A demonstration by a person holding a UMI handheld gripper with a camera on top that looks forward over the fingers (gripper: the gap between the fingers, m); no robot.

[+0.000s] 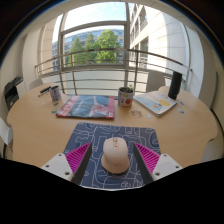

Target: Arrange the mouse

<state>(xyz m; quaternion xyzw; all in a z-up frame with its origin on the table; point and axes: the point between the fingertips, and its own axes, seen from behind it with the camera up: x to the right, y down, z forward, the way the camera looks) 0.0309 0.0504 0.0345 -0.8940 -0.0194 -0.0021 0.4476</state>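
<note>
Wooden table (40, 128), round-edged, fills the middle of the view. Big window (95, 45) behind it with a metal railing (100, 62), trees (92, 42) and a pale building (160, 35) outside.

On the table, largest first: dark patterned mouse mat (112, 140) nearest the gripper, reaching back from between the fingers. Beyond it a colourful magazine (86, 106) lying flat. To the right of that an open book (154, 101), flat, near the far table edge. A mug (125, 96) stands upright between magazine and book. A can (55, 95) stands upright just left of the magazine. A dark upright object at the right behind the book, too small to identify.

Mouse (115, 154), white-beige, sits on the mouse mat, near its front edge, resting on its own, lengthwise along the fingers.

Gripper (112, 157) spread wide: left pink pad (77, 157) and right pink pad (147, 156) stand either side of the mouse, clear gap on both sides, neither touching it. Fingertips level with the mouse's middle, over the mat.
</note>
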